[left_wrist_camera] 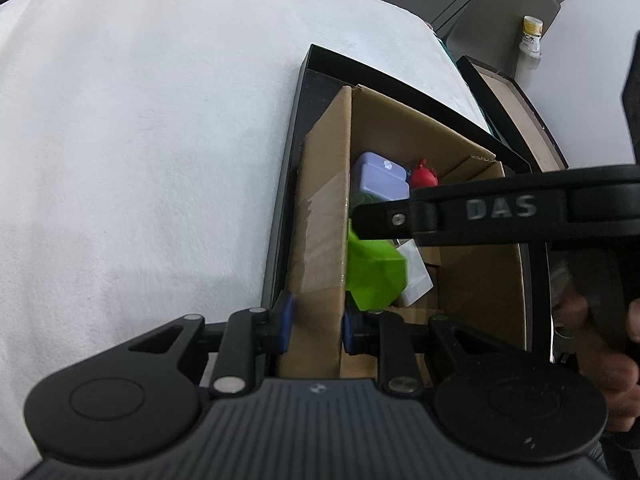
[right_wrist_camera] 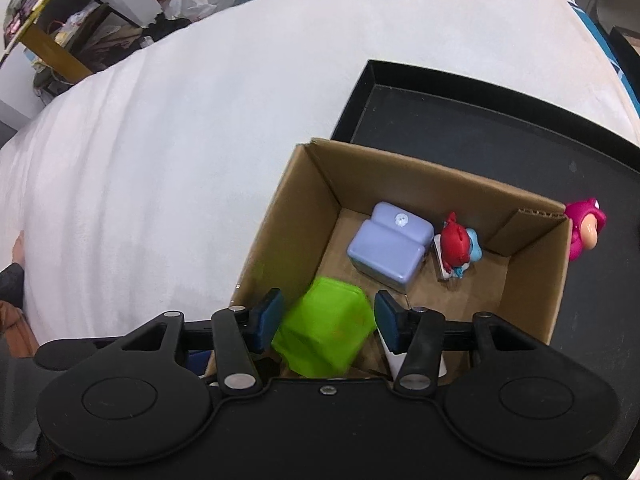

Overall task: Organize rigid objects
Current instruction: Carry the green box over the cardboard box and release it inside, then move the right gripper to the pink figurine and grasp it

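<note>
A brown cardboard box (right_wrist_camera: 308, 184) stands in a black tray (right_wrist_camera: 460, 128) on a white cloth. In it lie a lilac case (right_wrist_camera: 388, 244), a red and blue figure (right_wrist_camera: 458, 246) and a white item (right_wrist_camera: 394, 362). A green block (right_wrist_camera: 326, 332), blurred, is between my right gripper's (right_wrist_camera: 326, 322) open pads, with gaps on both sides. My left gripper (left_wrist_camera: 316, 322) is shut on the box's near left wall (left_wrist_camera: 320, 240). The left wrist view also shows the green block (left_wrist_camera: 374, 272), lilac case (left_wrist_camera: 378, 180) and red figure (left_wrist_camera: 424, 176), with the right gripper's finger (left_wrist_camera: 400, 216) above them.
A pink figure (right_wrist_camera: 584, 228) lies in the tray right of the box. The white cloth (left_wrist_camera: 140, 140) stretches left and far. A brown-lined box lid (left_wrist_camera: 516, 108) and a white bottle (left_wrist_camera: 530, 40) are beyond the tray. Cluttered shelves (right_wrist_camera: 52, 20) stand far left.
</note>
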Tool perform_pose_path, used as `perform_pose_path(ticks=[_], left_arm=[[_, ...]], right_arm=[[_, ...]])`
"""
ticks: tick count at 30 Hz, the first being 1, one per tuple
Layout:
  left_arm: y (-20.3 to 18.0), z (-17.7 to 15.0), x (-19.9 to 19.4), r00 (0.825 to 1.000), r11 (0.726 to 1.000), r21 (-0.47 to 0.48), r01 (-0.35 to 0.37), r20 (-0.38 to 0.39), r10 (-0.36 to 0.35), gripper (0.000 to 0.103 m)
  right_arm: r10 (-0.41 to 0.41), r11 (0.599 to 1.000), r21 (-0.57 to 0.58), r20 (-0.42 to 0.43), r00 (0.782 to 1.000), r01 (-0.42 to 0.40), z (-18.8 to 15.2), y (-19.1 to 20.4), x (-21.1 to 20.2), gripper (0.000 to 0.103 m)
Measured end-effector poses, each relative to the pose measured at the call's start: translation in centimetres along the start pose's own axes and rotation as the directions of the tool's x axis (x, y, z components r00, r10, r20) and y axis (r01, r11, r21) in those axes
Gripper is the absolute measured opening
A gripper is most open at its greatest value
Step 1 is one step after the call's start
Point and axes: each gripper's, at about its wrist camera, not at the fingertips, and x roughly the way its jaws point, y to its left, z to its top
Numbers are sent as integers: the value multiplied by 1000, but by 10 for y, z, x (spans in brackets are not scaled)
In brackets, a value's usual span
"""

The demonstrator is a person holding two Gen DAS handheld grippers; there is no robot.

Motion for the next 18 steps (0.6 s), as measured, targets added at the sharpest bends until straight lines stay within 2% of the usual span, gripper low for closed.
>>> perform_pose_path(ticks=[12, 18], left_arm=[[-6, 1, -1, 999, 999, -8, -32, 0, 32, 22], [-9, 1, 0, 999, 998, -19, -53, -2, 53, 22]], right_arm=[[30, 1000, -7, 102, 994, -29, -4, -41, -62, 52], [-1, 999, 39, 167, 986, -6, -2, -79, -90, 53]])
